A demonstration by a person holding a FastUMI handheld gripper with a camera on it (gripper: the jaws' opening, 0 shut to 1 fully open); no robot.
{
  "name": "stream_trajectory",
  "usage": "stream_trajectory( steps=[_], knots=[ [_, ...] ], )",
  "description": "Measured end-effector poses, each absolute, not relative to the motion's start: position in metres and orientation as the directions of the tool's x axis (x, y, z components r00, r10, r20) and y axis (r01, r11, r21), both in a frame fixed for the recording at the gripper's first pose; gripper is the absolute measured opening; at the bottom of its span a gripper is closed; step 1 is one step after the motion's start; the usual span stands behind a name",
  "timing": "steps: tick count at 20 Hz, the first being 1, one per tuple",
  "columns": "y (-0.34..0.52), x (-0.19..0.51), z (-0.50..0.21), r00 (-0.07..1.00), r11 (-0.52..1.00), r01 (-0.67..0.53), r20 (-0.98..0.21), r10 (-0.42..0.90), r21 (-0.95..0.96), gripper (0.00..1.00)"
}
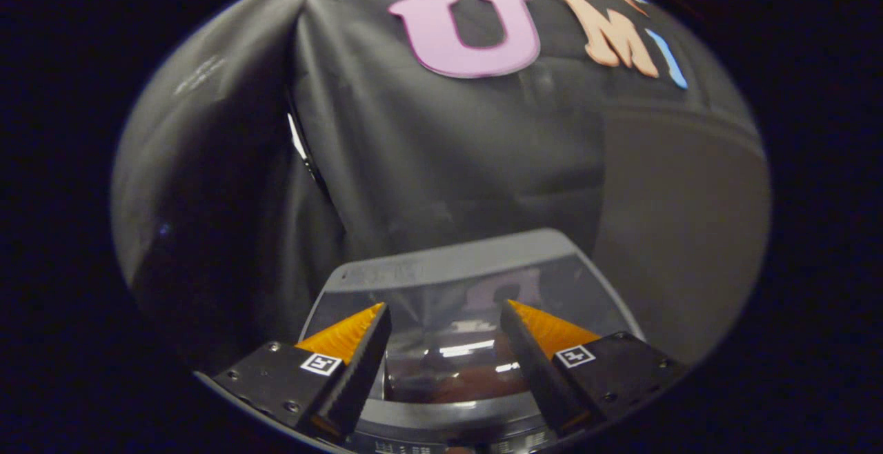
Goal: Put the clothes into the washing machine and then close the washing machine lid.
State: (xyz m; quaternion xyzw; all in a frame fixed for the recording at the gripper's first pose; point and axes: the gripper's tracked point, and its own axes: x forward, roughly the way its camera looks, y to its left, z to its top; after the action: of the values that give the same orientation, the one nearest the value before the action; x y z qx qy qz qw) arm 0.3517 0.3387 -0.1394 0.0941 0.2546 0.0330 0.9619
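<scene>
Washer (386,271) sits below and just ahead of the tool (445,326), a grey top-loading machine seen from above against the booth's black cloth wall (448,164). Its lid (545,281) is a glassy, see-through panel in a grey frame, and it appears to lie down over the opening, though the blur and reflections make that hard to settle. Through the glass a reddish-brown mass (469,385) shows in the drum between the fingers; whether it is clothing cannot be told. Bright streaks of reflected light cross the glass just above it. A grey front rim (441,416) curves across below the glass, nearest the tool, with small markings on a strip under it.

The tool's fingers (359,361) are spread wide apart with nothing between them, hovering over the lid's near half, one toward each side edge.
</scene>
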Motion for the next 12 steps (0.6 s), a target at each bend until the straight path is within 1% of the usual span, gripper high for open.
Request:
stream_trajectory(
  steps=[5,8,12],
  knots=[
    [0.331,0.341,-0.163,0.846,0.976,0.005,-0.521,0.112,0.217,0.97],
    [0.322,0.337,-0.156,0.851,0.979,0.003,-0.515,0.105,0.203,0.97],
    [0.319,0.329,-0.136,0.870,0.988,-0.041,-0.480,0.109,0.150,0.97]
  ],
)
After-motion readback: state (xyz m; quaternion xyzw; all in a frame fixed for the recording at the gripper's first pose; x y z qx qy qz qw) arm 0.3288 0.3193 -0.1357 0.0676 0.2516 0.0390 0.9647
